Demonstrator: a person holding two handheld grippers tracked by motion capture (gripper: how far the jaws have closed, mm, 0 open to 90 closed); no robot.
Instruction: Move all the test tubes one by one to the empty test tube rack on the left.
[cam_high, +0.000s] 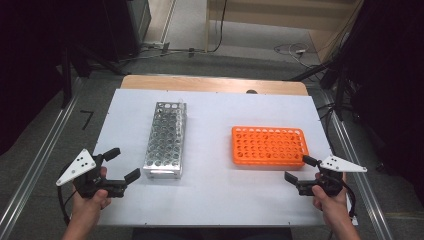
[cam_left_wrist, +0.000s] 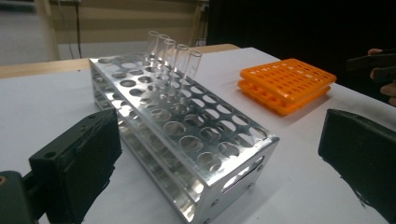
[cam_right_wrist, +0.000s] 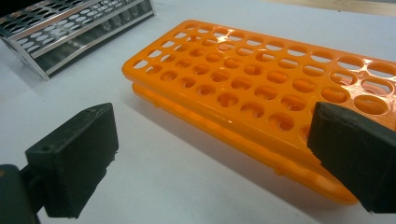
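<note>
A shiny metal tube rack stands left of centre on the white table, with several clear glass test tubes upright in its far row. An empty orange plastic rack lies right of centre. My left gripper is held open just left of the metal rack's near end, nothing between its jaws. My right gripper is held open at the orange rack's near right corner, also with nothing in it.
The white table top has bare room between the two racks and along the near edge. A wooden strip runs along the far edge. Metal rails and cables flank the table on the floor.
</note>
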